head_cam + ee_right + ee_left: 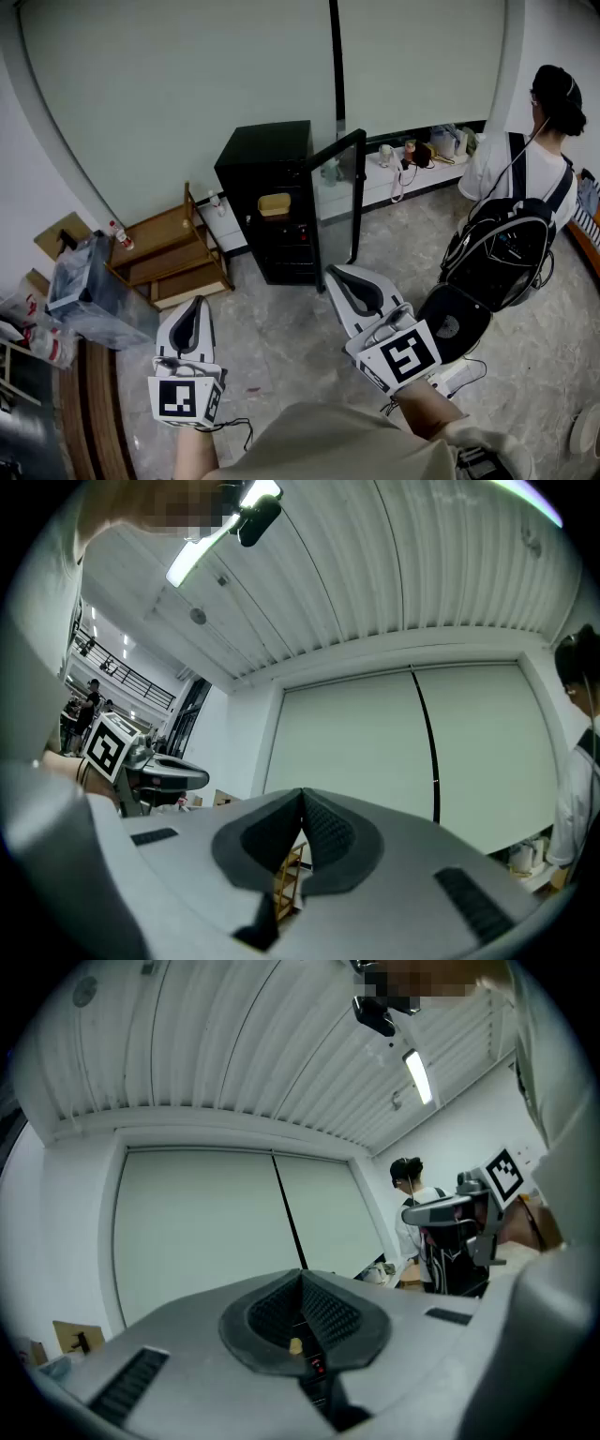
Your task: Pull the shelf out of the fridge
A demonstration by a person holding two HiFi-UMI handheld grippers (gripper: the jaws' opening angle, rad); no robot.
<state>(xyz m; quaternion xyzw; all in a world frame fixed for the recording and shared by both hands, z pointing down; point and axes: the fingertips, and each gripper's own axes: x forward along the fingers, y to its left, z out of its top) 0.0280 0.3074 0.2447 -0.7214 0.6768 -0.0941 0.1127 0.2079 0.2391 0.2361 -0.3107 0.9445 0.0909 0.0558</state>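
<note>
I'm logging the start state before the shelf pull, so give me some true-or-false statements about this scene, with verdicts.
1. The door of the fridge stands open. True.
2. The left gripper holds something. False: its jaws are shut on nothing.
3. The right gripper is shut and empty. True.
4. In the head view the wooden rack stands right of the fridge. False: it stands left of it.
5. Both grippers touch the fridge. False: both are well short of it.

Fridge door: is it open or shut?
Open. The glass door stands swung out from the black fridge, so you can see inside.
</note>
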